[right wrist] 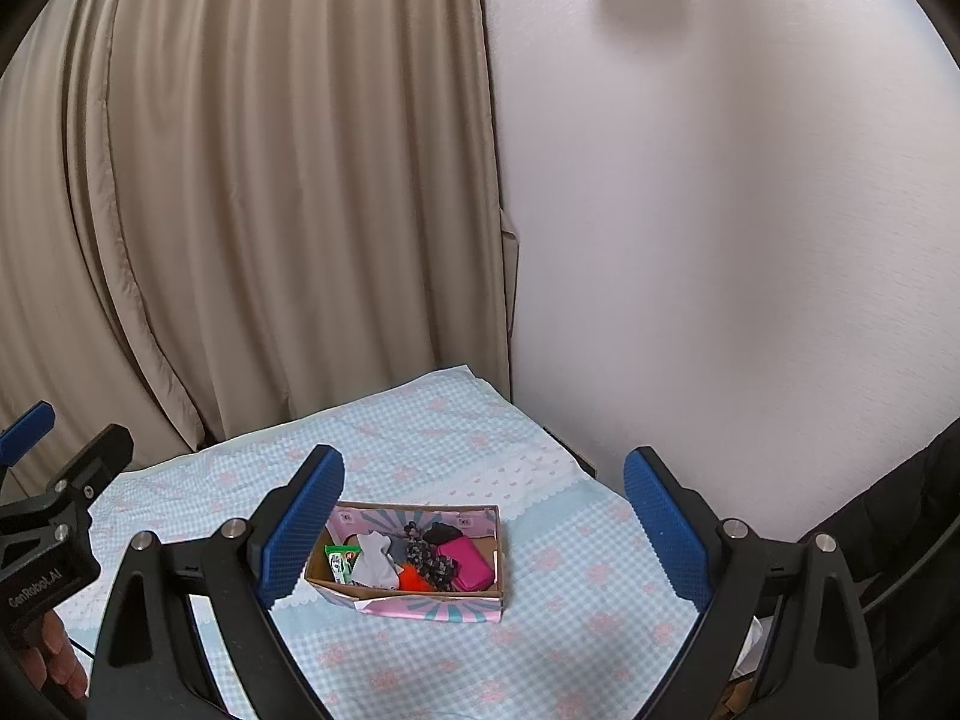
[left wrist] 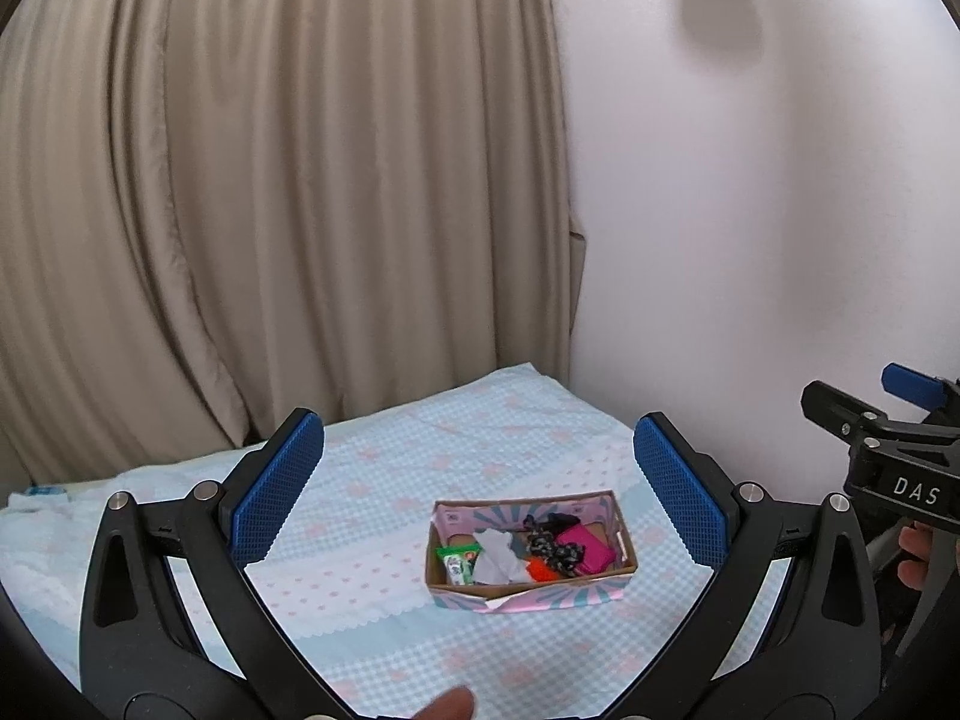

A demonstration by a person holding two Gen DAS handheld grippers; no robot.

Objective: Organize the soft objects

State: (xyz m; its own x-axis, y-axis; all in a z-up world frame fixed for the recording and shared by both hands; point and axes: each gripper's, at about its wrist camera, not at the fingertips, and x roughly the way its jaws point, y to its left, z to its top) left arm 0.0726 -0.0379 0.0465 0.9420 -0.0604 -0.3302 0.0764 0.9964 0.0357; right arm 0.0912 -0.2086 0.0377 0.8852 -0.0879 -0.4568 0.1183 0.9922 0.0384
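Left wrist view gives me my left gripper (left wrist: 480,486) with its blue pads (left wrist: 279,489) spread wide and nothing between them. At about 6 o'clock from centre, framed between the fingers, sits the cardboard box (left wrist: 528,591) on the blue-checked cloth (left wrist: 372,540) with pink flowers. Inside the box I can pick out a green packet (left wrist: 459,564) at its 9 o'clock end, a white cloth (left wrist: 495,555) just beside it, an orange item (left wrist: 540,571) near the front wall, a dark patterned fabric (left wrist: 555,549) in the middle, and a pink pouch (left wrist: 587,547) at the 3 o'clock end.

At 3 o'clock in this view my right gripper (left wrist: 876,402) pokes in from the edge, held above the cloth and well apart from the box.

From the right wrist view, the right gripper (right wrist: 483,528) is likewise fully spread and holds nothing. Its left pad (right wrist: 303,525) overlaps the box's (right wrist: 420,603) 9 o'clock end in the frame; I cannot tell whether it touches. A beige curtain (right wrist: 270,180) hangs at 11 o'clock, a pale wall (right wrist: 720,210) at 1 o'clock.
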